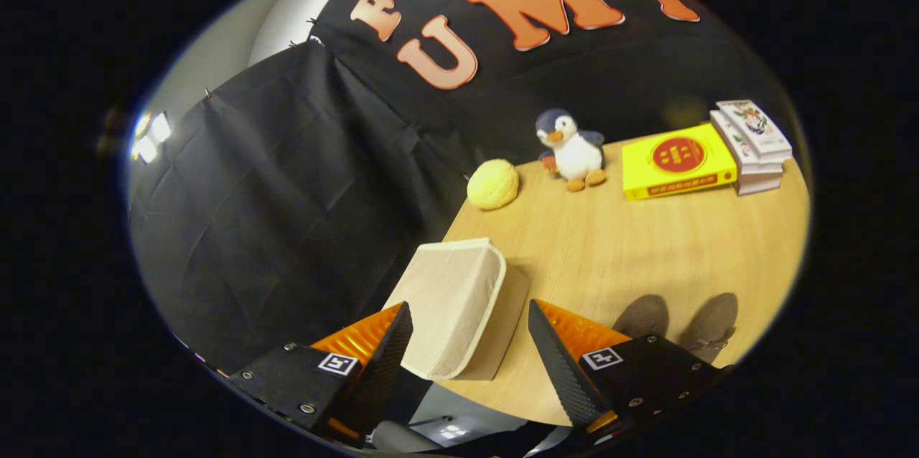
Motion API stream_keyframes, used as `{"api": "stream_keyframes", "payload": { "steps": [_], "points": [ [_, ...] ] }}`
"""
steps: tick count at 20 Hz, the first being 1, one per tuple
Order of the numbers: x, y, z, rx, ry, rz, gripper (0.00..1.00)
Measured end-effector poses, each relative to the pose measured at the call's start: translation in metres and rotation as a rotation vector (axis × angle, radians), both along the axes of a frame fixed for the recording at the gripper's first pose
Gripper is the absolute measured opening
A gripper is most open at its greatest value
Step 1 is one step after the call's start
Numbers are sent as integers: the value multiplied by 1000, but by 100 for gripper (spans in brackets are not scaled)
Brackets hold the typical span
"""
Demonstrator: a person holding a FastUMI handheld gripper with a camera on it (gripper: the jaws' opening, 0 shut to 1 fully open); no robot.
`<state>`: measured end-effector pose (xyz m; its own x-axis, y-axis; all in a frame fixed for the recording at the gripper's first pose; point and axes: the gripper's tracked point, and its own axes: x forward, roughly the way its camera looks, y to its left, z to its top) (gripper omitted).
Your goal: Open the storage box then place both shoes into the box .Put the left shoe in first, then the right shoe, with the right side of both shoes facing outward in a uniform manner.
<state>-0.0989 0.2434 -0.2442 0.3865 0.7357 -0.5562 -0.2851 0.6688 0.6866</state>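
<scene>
As I looked along the gripper view, my gripper had its 2 fingers spread wide apart, holding nothing. The storage box, a single beige fabric one with its lid shut, lay on the near corner of the wooden table, and its near end sat in the gap between the fingers without touching either that I could see. It looked tilted, its far end reaching well ahead of the fingertips.

To the right of the right finger I saw 2 grey shoes side by side on the table, partly hidden behind the gripper body; which was left and which right I couldn't tell.

Farther on, well beyond the fingers, I counted 1 yellow ball at the table's far corner, 1 plush penguin standing near it, 1 yellow book lying flat, and just beside that book a stack of 3 white books. The black cloth wall hung behind the table.
</scene>
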Motion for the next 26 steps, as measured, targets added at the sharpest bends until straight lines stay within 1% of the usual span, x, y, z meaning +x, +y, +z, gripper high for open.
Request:
{"api": "stream_keyframes", "payload": {
  "steps": [4,8,14,17,19,22,24,25,26],
  "points": [
    [-24,40,-37,48,129,79,97],
    [-33,72,-75,102,245,139,97],
    [-42,104,-103,165,357,146,97],
    [-45,110,-99,204,403,131,97],
    [-42,105,-89,220,388,122,94],
    [-34,95,-68,274,377,94,77],
    [-29,92,-52,307,365,87,69],
    [-28,92,-40,324,350,87,66],
    [-26,94,-28,338,331,90,59]
  ]
}}
